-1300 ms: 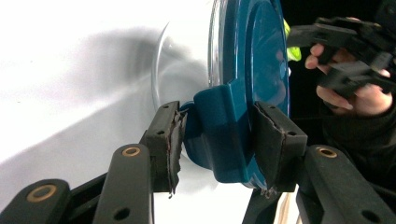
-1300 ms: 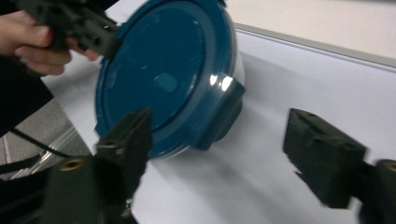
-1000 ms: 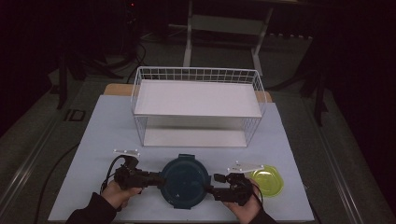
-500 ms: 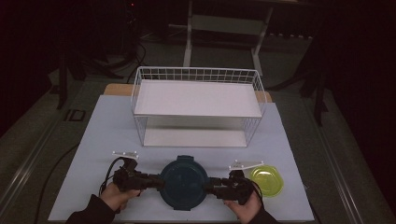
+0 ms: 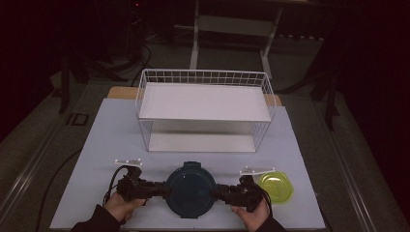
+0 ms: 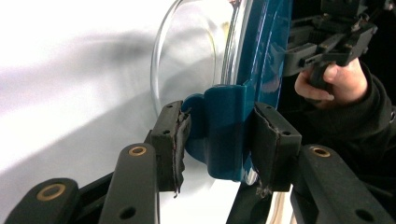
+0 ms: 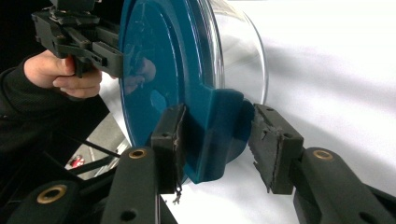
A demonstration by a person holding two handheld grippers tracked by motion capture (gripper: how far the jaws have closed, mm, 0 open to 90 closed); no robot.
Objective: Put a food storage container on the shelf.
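A round glass bowl [image 6: 191, 60] with a dark teal lid [image 5: 191, 189] sits near the table's front edge. My left gripper [image 5: 163, 189] is at its left side. In the left gripper view this left gripper [image 6: 219, 140] is shut on the lid's left clip [image 6: 224, 121], a pad on each face. At the opposite side, my right gripper [image 5: 218, 192] holds the right clip [image 7: 215, 130]. The right gripper [image 7: 217, 144] has just been closing its jaws, the clip is between them, and the pads meet it.
A white wire shelf rack [image 5: 205, 101] stands behind the bowl at mid-table. A small yellow-green dish [image 5: 275, 187] lies just right of my right hand. The white tabletop [image 5: 111, 145] is bare to the left, with dark floor beyond its edges.
The right gripper has edged left toward the bowl and narrowed its jaws onto the right clip. The left gripper and the bowl have stayed put.
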